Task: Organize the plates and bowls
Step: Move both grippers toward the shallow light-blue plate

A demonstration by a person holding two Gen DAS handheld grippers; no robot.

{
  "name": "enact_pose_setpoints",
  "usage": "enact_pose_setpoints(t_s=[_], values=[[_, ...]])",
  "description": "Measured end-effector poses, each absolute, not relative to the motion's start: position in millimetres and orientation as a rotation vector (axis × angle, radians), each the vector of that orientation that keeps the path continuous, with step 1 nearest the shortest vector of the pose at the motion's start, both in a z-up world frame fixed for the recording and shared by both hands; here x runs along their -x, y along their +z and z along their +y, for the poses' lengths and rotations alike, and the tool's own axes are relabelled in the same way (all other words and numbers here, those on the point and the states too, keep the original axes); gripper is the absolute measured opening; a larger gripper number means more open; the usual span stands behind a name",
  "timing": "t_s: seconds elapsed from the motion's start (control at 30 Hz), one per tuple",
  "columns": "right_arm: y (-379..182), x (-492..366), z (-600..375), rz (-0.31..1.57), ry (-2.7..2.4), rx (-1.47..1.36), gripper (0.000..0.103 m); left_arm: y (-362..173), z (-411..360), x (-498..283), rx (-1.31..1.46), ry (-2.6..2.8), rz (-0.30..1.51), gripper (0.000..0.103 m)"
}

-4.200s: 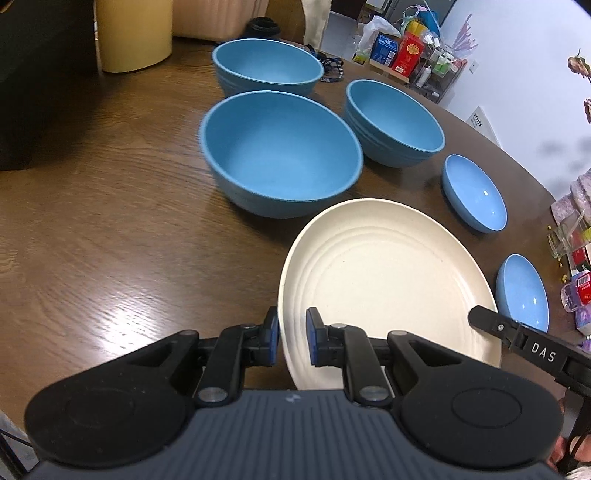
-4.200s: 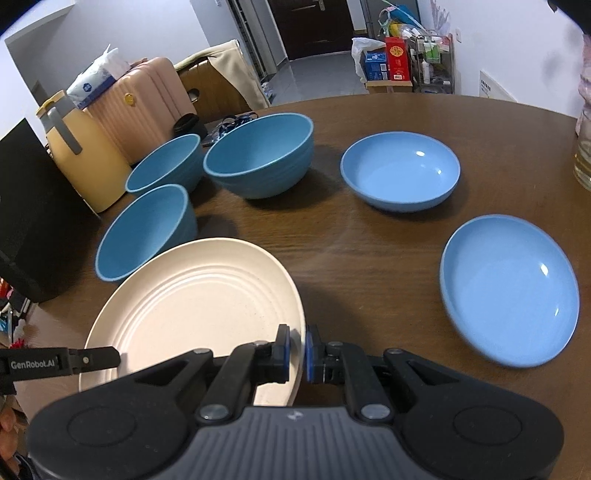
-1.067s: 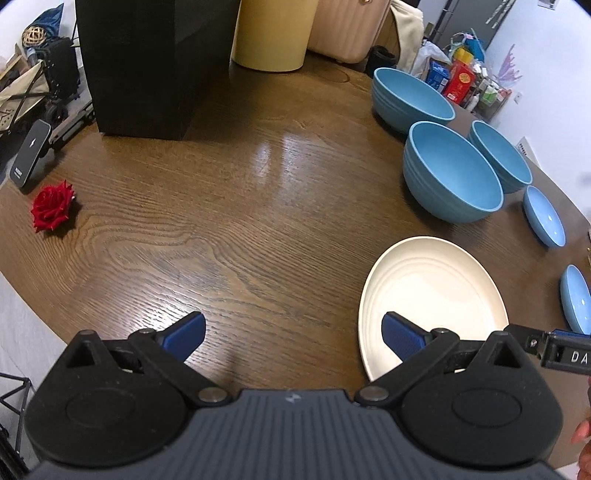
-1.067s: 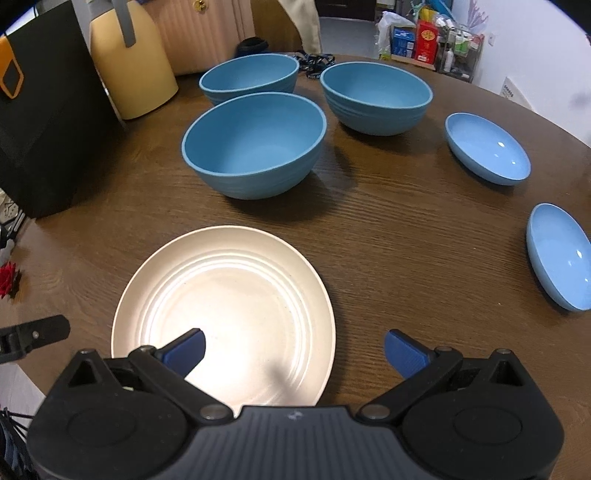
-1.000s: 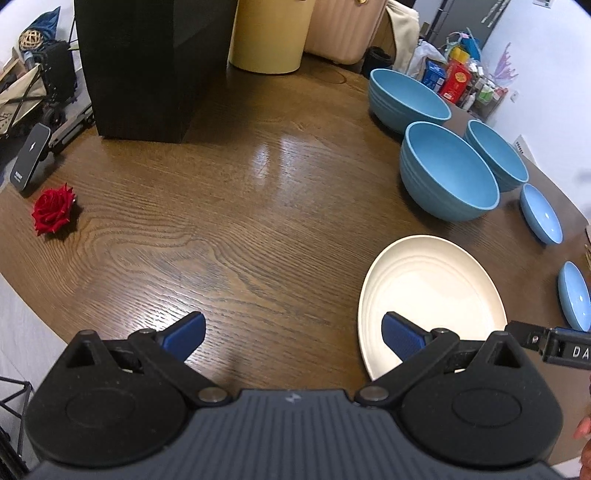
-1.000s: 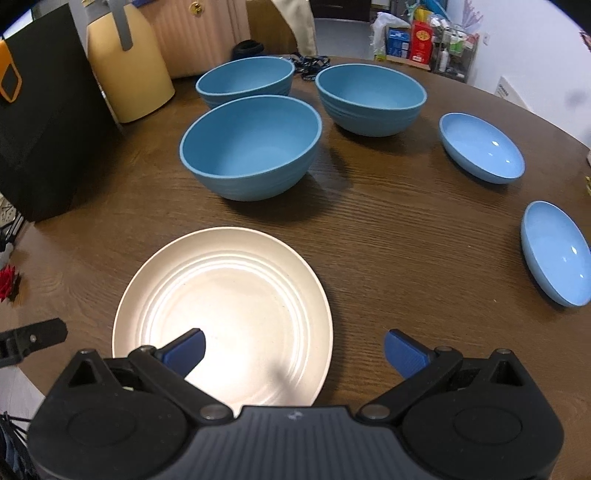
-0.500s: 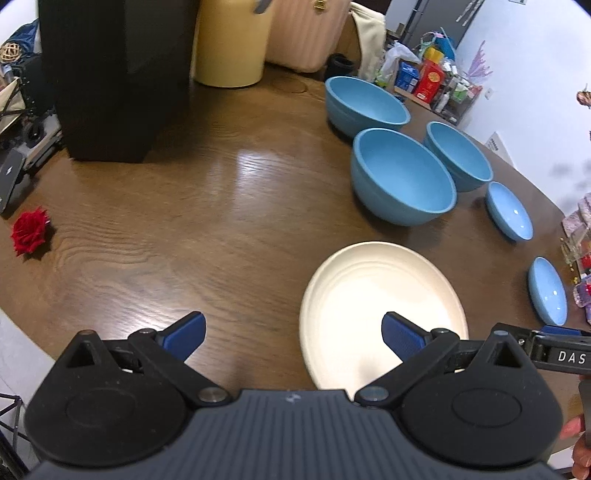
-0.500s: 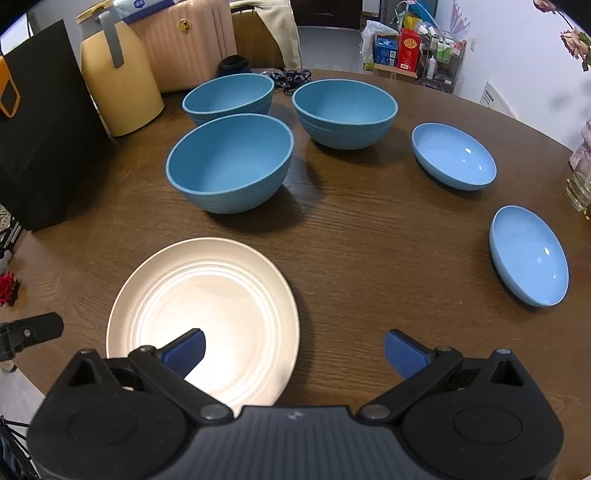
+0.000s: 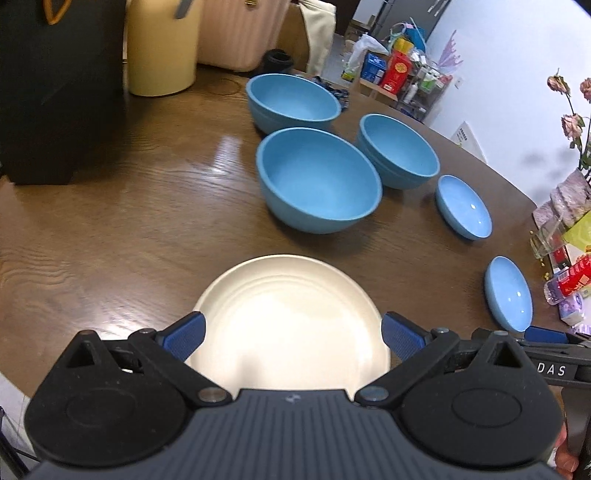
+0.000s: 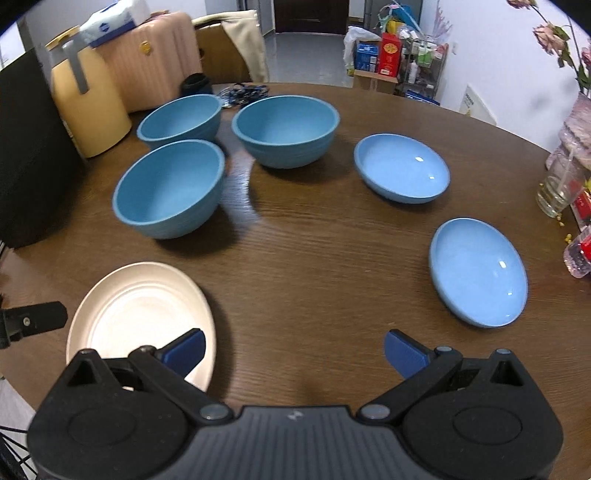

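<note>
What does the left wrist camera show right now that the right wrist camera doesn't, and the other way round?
Only the left wrist view: the cream plate lying whole between the left gripper's wide-open jaws, and the right gripper's finger at the right edge.

Only the right wrist view: a tissue pack on the yellow container, and bare table between the right gripper's open jaws, with the plate off to the left.

Both: the plate, three deep blue bowls and two shallow blue dishes, none stacked.
</note>
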State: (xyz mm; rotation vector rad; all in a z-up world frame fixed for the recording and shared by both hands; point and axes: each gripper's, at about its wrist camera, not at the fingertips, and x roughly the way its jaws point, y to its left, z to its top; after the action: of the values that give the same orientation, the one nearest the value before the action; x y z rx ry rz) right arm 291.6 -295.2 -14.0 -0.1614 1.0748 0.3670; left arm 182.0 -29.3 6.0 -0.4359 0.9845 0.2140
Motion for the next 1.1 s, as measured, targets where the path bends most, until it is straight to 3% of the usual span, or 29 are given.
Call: enact_pose_setpoints(t_s=[1.1], values=[[-37, -385, -423, 1.063, 0.208, 0.080, 0.103, -10, -136, -295, 0.377, 0.127, 1.072, 0.103]])
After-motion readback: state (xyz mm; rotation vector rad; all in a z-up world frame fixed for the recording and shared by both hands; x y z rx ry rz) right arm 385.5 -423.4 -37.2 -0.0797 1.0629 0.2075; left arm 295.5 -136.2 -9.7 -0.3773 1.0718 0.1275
